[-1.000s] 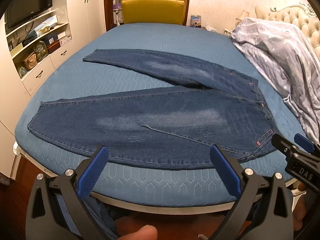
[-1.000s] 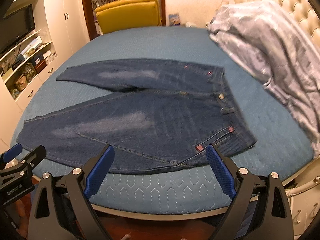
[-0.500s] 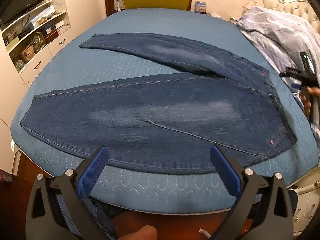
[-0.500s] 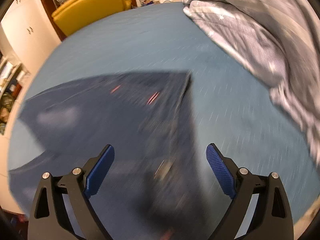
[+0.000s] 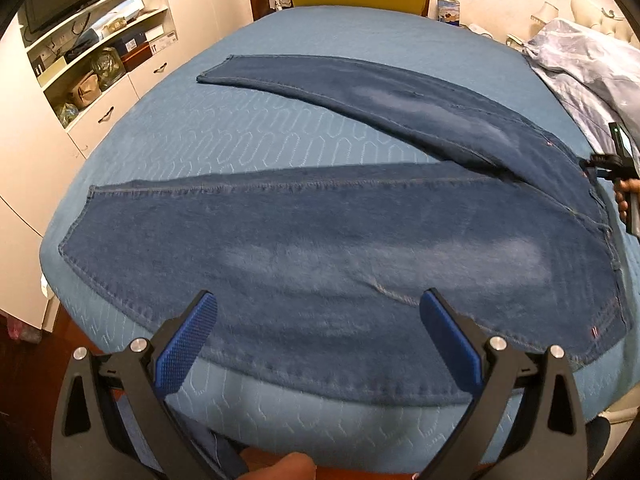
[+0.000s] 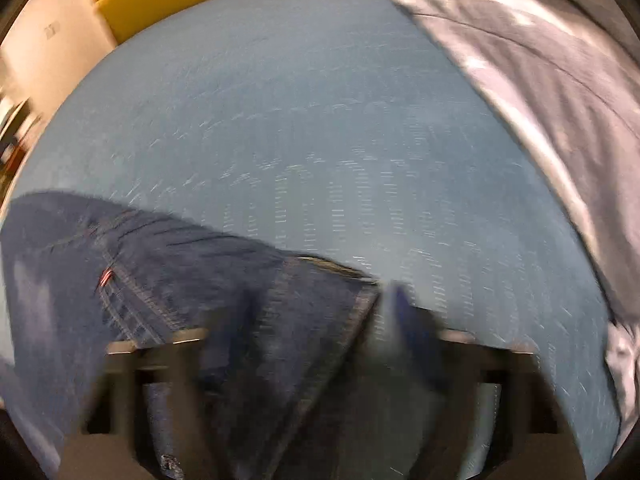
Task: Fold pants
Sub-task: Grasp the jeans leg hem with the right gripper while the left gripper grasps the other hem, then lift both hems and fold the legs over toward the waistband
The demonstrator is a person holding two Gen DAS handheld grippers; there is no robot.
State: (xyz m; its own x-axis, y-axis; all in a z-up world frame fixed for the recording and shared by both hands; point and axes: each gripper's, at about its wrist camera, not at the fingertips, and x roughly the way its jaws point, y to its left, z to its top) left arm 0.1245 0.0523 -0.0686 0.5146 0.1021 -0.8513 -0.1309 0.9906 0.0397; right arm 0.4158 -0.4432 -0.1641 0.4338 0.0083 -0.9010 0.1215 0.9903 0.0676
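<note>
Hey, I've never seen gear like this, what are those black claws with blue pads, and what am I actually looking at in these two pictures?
Those claws are hand-held grippers: a person carries one in each hand, and each has a wide-angle camera looking forward along its two fingers. No robot arm is involved.

The sharp picture comes from the left gripper. Its blue-padded fingers stand wide apart, holding nothing, above the near edge of a pair of dark blue denim jeans spread flat on a blue quilted bed cover, legs splayed apart.

The blurry picture comes from the right gripper, which is at the waistband end of the jeans; it also shows at the right edge of the left view. Denim lies between its fingers, but the blur hides whether it has closed.

A grey patterned duvet is bunched on the bed's right side.
</note>
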